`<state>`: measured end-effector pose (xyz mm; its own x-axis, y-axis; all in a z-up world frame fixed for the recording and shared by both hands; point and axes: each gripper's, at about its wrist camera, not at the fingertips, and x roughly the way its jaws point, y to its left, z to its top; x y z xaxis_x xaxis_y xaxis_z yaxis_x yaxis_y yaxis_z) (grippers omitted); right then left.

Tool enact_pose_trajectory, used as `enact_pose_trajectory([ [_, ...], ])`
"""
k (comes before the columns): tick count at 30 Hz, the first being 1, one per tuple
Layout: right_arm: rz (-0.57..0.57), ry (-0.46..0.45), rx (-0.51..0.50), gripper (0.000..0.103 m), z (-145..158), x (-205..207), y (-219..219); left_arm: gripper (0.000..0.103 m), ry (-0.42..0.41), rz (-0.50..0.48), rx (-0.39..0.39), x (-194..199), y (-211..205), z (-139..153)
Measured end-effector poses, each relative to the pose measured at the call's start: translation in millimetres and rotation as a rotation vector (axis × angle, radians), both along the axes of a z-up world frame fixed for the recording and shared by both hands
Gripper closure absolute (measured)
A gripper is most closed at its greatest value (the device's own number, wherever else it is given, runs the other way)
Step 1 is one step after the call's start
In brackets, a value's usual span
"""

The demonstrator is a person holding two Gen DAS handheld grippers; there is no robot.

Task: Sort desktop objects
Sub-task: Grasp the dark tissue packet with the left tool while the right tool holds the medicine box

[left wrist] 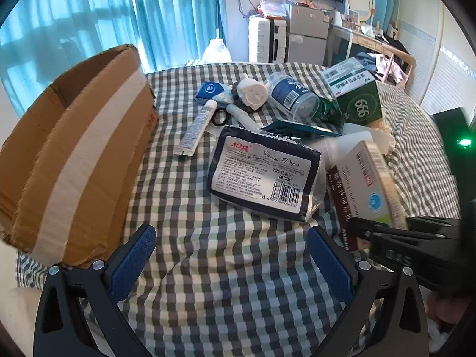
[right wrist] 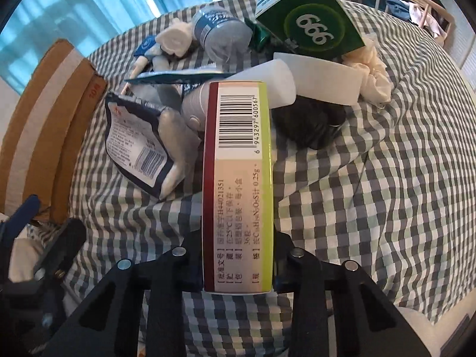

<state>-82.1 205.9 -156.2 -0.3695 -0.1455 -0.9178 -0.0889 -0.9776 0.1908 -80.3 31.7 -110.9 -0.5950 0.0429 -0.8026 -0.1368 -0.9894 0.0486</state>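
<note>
- Here, the right gripper (right wrist: 238, 267) has its two black fingers pressed against the long sides of a narrow white medicine carton with a dark red edge, a yellow-green edge and a barcode (right wrist: 237, 184); the carton is clamped and stands out lengthwise from the jaws, above the checked cloth (right wrist: 372, 208).
- The left gripper (left wrist: 232, 267) stands wide apart, its blue textured pads (left wrist: 131, 264) with only bare cloth between them; it holds nothing.
- Just beyond the left jaws lies a dark blue plastic pack of tissue paper with a white label (left wrist: 261, 172), flat on the cloth.
- To the left of the pack stands an open brown cardboard box with a band of pale tape (left wrist: 74, 160).
- Farther back lies a heap: a white tube (left wrist: 197, 128), a clear plastic bottle with a blue label (left wrist: 290, 96) on its side, and a green carton marked 999 (left wrist: 360, 104).
- Behind the held carton, a white cylinder (right wrist: 312, 83) lies beside crumpled cream-coloured material (right wrist: 372, 71).
</note>
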Motion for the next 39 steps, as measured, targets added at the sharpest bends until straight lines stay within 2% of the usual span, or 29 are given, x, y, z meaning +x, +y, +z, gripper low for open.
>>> enact_pose_trajectory([
  [8,-0.086,0.167,-0.019,0.074,41.6,27.0,24.7,0.0,-0.024,0.004,0.018,-28.3,27.4,-9.2],
  [12,-0.111,0.175,-0.028,0.074,46.8,30.7,34.1,0.0,-0.017,0.028,0.041,-42.3,44.8,-5.1],
  [15,-0.117,0.172,-0.039,0.074,42.5,23.3,32.8,0.0,-0.003,0.039,0.007,-51.4,59.0,-6.3],
  [18,-0.123,0.166,-0.046,0.074,41.1,21.8,34.9,0.0,-0.024,0.056,-0.063,-61.3,69.5,-16.3],
  [21,-0.13,0.161,-0.058,0.074,39.6,23.4,39.4,0.0,-0.057,0.044,-0.039,-70.0,70.9,-28.3],
  [27,-0.142,0.144,-0.073,0.074,34.4,21.1,42.5,0.0,-0.126,0.058,-0.11,-84.5,66.7,-61.4],
  [31,-0.139,0.142,-0.066,0.074,33.9,20.2,41.2,0.0,-0.087,0.013,-0.135,-86.6,64.1,-67.1],
  [33,-0.138,0.142,-0.064,0.074,33.4,20.6,41.0,0.007,-0.085,-0.014,-0.136,-86.1,62.1,-65.7],
  [35,-0.14,0.142,-0.058,0.074,33.7,20.8,40.3,0.025,-0.086,-0.04,-0.125,-83.9,57.7,-61.3],
  [36,-0.137,0.141,-0.055,0.074,33.6,20.8,39.8,0.03,-0.087,-0.05,-0.115,-82.4,55.2,-58.5],
  [38,-0.136,0.142,-0.048,0.074,33.9,21.4,38.7,0.051,-0.092,-0.067,-0.085,-77.9,47.1,-50.3],
  [39,-0.133,0.143,-0.045,0.074,34.4,21.6,37.9,0.054,-0.095,-0.067,-0.073,-76.4,42.5,-46.9],
])
